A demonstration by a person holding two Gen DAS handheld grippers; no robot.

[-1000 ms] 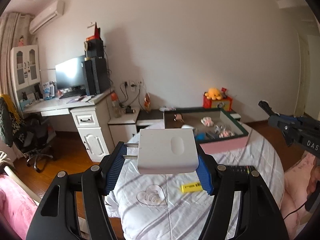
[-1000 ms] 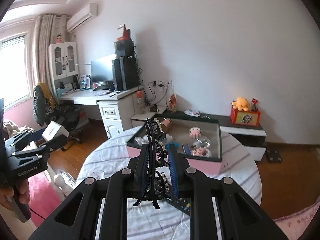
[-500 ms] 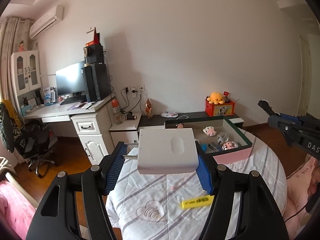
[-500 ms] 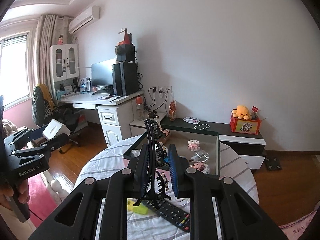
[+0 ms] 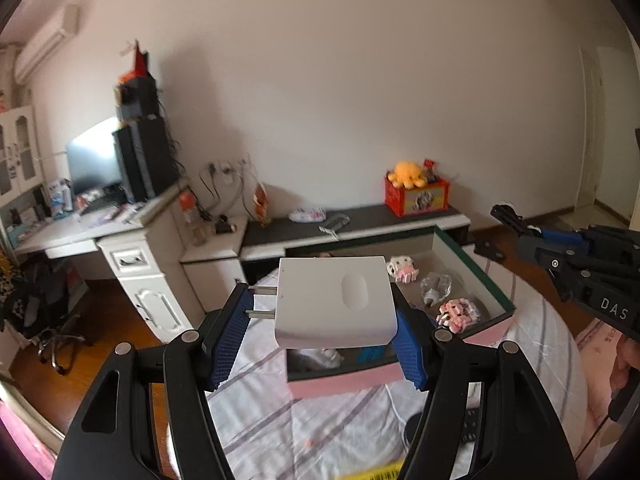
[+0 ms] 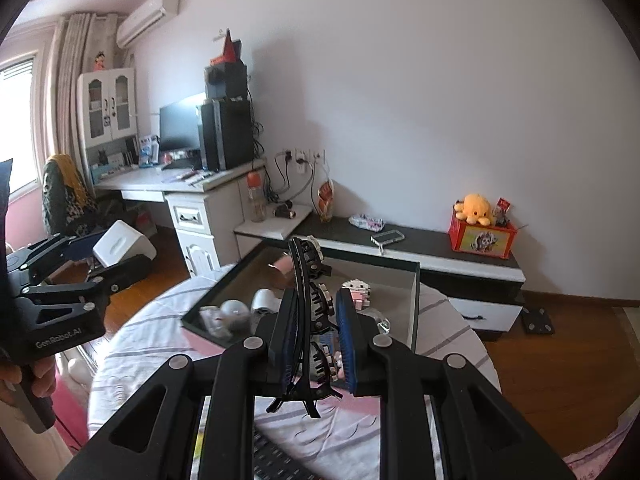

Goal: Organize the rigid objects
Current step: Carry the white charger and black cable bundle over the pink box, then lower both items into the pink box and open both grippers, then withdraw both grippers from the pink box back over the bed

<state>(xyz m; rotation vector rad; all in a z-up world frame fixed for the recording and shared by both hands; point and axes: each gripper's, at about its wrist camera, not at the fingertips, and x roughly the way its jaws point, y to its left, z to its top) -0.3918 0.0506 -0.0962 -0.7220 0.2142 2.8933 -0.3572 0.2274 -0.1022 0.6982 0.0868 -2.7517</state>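
Open pink-walled box [image 5: 344, 382] at centre frame on striped table [image 5: 280, 420], holding small block figures [image 5: 456, 314], a clear glass piece [image 5: 436, 284] and other blurred small items. Left gripper [image 5: 320, 332] clamped on white plug adapter [image 5: 336, 304], prongs toward frame left, held over the box's near-left corner. Right gripper [image 6: 316, 340] closed tight on black hair claw clip [image 6: 310, 300], upright, in front of the box. Remote control [image 6: 276, 466] seen best in right wrist view at bottom; yellow item [image 5: 380, 472] only in left wrist view, bottom edge.
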